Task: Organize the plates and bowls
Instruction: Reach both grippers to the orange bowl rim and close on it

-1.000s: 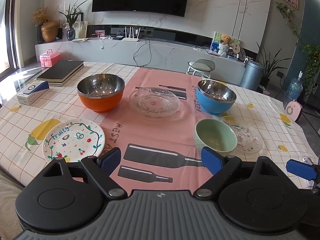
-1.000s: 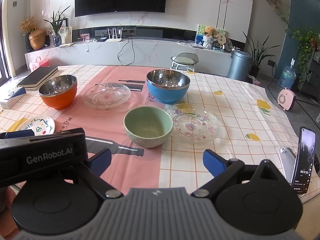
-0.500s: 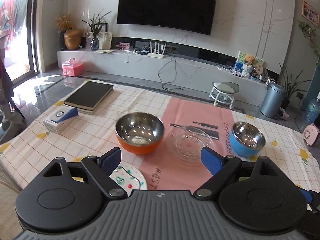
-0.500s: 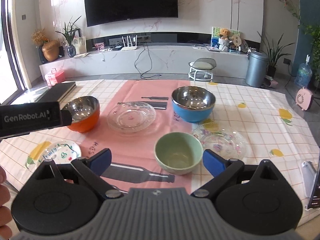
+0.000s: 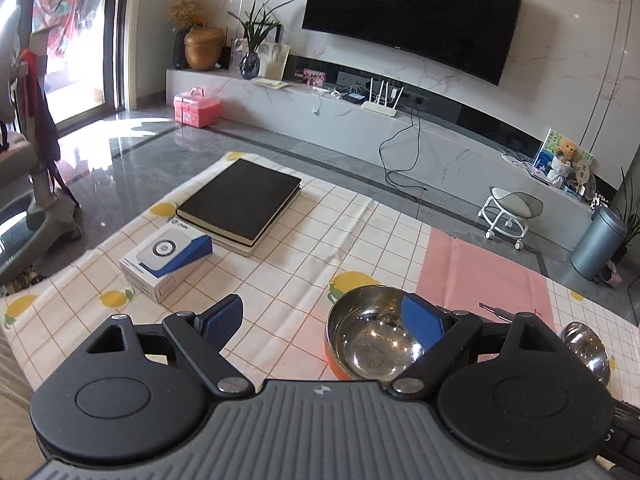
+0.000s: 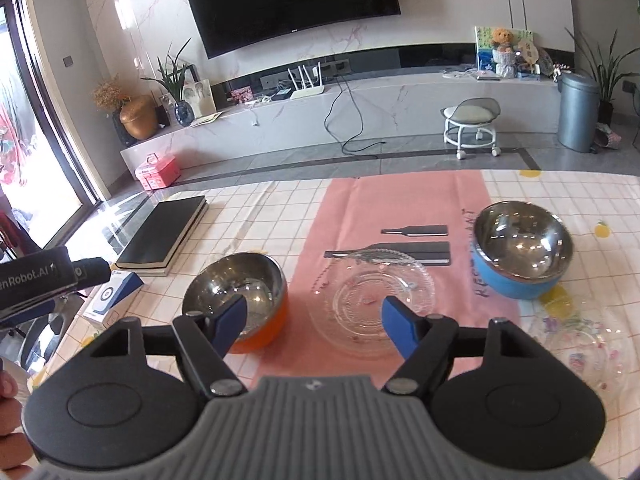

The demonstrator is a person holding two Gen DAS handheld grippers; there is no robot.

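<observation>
An orange bowl with a steel inside (image 6: 240, 300) stands left of a clear glass plate (image 6: 376, 300) on the pink runner. A blue steel-lined bowl (image 6: 522, 252) stands to the right, and a second glass plate (image 6: 588, 344) lies near the right edge. My right gripper (image 6: 316, 322) is open and empty, raised above the table before the orange bowl and the glass plate. My left gripper (image 5: 324, 322) is open and empty; the orange bowl (image 5: 368, 344) shows behind its right finger, and the blue bowl (image 5: 586, 346) peeks out at far right.
A black book (image 5: 240, 204) and a white and blue box (image 5: 166, 256) lie on the table's left part. The left gripper's body (image 6: 40, 280) shows at the left of the right wrist view. The checked tablecloth (image 5: 304, 248) covers the table.
Both grippers have risen and moved forward over the table. The left one has swung left toward the book and box. The green bowl and the fruit plate have dropped out of view.
</observation>
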